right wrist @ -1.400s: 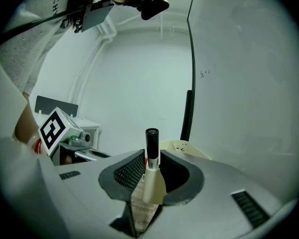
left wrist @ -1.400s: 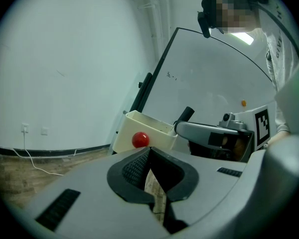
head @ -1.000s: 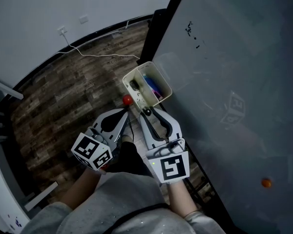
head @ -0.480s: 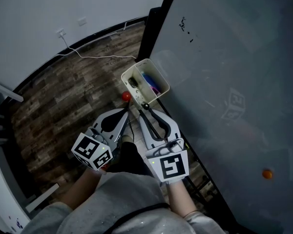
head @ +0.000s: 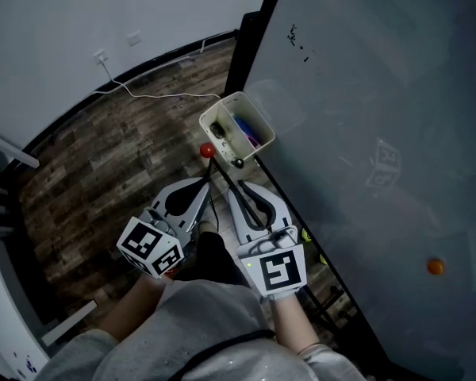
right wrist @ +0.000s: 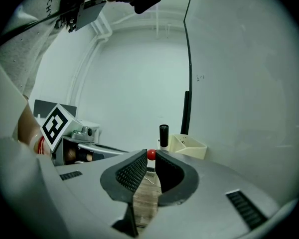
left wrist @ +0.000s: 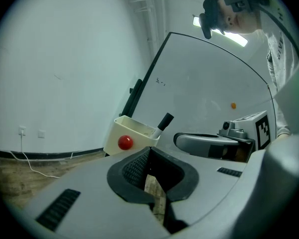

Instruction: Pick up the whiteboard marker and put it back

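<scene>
I am looking down at my two grippers, side by side in front of a big whiteboard [head: 381,94]. A cream box [left wrist: 117,136] hangs on the edge of the board. The whiteboard marker [left wrist: 165,121] sticks up out of the end of the box nearest to me. Its black cap is on top. A small red ball [left wrist: 125,142] sits on the outside wall of the box. Blue and purple pens [head: 247,131] lie inside it.

The right gripper [right wrist: 150,159] points at the box, tipped a little down. Its jaws are closing. There is only a narrow gap between them, and I can see the red ball through that gap. Nothing is between the jaws. The marker stands just past the tips, a bit to the side, and the jaws do not touch it.

The left gripper [left wrist: 149,151] is held level beside the right one. Its jaws meet at the tips and hold nothing. Through the hole behind the tips I see only the wooden floor [head: 103,157].

A thin white cable [head: 159,94] runs across the floor to the wall. A little orange dot [head: 435,267] is stuck low on the whiteboard, well apart from the box.
</scene>
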The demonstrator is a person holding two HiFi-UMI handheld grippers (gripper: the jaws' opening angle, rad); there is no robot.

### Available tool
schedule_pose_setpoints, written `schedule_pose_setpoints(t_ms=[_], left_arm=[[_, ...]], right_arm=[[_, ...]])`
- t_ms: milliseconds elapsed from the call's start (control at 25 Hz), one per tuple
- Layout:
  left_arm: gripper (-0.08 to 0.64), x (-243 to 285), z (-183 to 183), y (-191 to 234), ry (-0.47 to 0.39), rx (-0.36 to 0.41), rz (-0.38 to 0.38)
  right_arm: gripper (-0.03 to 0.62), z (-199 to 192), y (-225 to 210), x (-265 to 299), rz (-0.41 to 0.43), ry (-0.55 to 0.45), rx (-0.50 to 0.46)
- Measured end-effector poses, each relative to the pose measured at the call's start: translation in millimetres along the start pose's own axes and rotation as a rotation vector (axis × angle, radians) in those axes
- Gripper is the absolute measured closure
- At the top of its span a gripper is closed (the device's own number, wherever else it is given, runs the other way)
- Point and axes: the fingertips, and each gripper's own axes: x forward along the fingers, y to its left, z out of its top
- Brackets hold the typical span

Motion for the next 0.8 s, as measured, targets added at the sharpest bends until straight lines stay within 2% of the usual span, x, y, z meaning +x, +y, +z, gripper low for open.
schedule_pose_setpoints(t_ms=[360, 800], left_arm=[[0.549, -14, 5, -9, -0.013, 0.013, -0.012], [0.549, -28, 9, -23, -0.02, 0.029, -0.045]], right_arm=[[0.558, 5, 14, -9, 0.01, -0.003, 0.006], [0.572, 13, 20, -19, -0.021, -0.004, 0.071]])
